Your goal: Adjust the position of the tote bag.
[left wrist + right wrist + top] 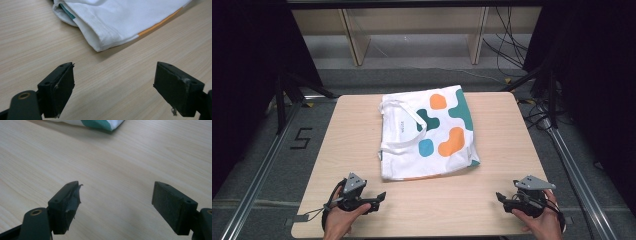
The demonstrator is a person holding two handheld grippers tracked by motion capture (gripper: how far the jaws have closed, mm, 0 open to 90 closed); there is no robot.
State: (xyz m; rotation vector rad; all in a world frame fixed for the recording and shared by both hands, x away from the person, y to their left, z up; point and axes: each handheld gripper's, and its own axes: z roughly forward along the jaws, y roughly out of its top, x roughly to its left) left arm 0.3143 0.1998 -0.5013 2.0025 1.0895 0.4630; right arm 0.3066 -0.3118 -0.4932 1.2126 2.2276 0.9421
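A folded white T-shirt point(429, 135) with teal and orange blobs lies on the middle of the light wooden table point(507, 150). My left gripper point(381, 198) rests near the front left edge, open and empty, a short way from the shirt's near left corner point(100, 45). Near the front right edge my right gripper point(500, 198) is open too, with bare wood between its jaws. In the right gripper view the shirt's teal corner point(100, 124) lies far ahead. A hand holds each gripper from below.
Beyond the table stands a wooden frame point(357, 40), with cables point(507, 45) on the floor at the back right. Metal rails point(262, 165) run along both sides of the table. A "5" mark point(302, 138) is on the floor at left.
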